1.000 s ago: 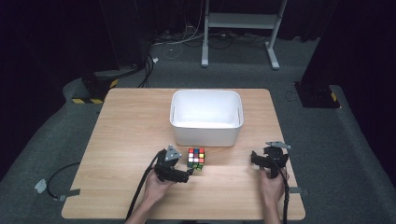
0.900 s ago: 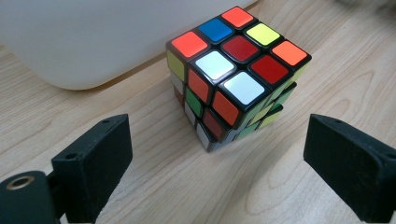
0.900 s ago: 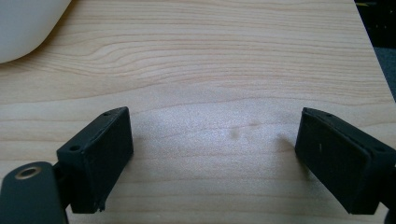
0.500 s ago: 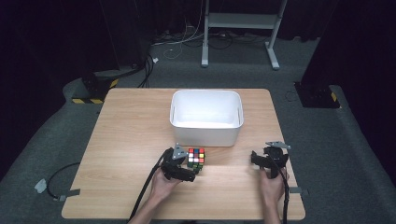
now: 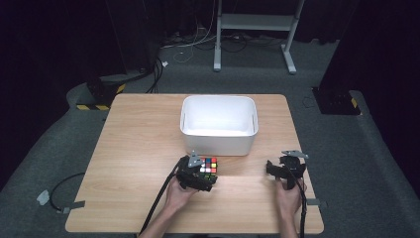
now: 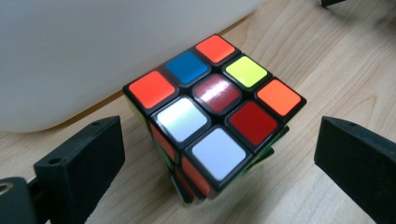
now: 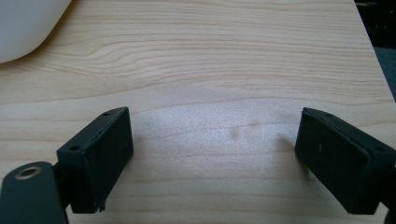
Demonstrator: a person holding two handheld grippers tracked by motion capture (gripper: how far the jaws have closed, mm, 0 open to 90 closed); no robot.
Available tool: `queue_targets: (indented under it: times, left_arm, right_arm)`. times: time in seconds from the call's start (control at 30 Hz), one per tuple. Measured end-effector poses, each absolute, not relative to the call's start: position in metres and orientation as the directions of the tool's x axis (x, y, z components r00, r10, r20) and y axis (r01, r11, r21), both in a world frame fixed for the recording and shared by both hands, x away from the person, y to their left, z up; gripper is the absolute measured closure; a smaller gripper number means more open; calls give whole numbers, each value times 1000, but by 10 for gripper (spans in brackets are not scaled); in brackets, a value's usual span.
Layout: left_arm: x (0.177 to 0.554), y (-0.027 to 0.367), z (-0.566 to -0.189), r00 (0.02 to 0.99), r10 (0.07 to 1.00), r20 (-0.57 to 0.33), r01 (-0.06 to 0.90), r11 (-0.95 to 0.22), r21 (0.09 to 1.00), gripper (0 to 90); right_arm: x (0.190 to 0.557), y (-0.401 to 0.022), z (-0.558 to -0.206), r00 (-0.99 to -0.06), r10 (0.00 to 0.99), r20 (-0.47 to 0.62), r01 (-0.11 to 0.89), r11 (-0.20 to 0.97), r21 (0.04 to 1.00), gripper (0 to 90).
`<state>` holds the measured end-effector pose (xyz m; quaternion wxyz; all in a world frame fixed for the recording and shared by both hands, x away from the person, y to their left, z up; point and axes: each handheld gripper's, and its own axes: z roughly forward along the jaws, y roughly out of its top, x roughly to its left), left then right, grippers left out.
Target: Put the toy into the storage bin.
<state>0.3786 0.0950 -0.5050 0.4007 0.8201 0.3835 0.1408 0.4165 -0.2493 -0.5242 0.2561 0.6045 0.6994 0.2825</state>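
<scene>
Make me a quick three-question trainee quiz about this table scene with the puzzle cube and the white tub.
1. True or false: the left tongs are clamped on the multicoloured plastic puzzle cube.
2. Where does the cube stand relative to the white rectangular plastic tub? A) inside it B) on the light wooden table just in front of it C) behind it
3. What lies between the jaws of the right tongs?

Key
1. False. The jaws have just been opening and stand clear on either side of the cube.
2. B
3. Nothing but bare tabletop.
</scene>
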Motion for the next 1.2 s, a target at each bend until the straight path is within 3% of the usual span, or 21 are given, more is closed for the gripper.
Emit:
queue_targets:
  times: [0.03,0.47,1.2]
  left_arm:
    - [378,92,-506,652,751,-104,531,-353,770,20]
    - [386,87,-514,647,758,-81,528,-369,765,22]
    - [392,79,-523,640,768,-23,511,-403,759,139]
  right_arm:
    - [417,-249,-524,-138,990,-17,701,110,705,110]
    - [416,-249,-524,-138,990,-17,701,110,705,111]
    - [416,-249,-524,-140,990,-16,700,110,706,119]
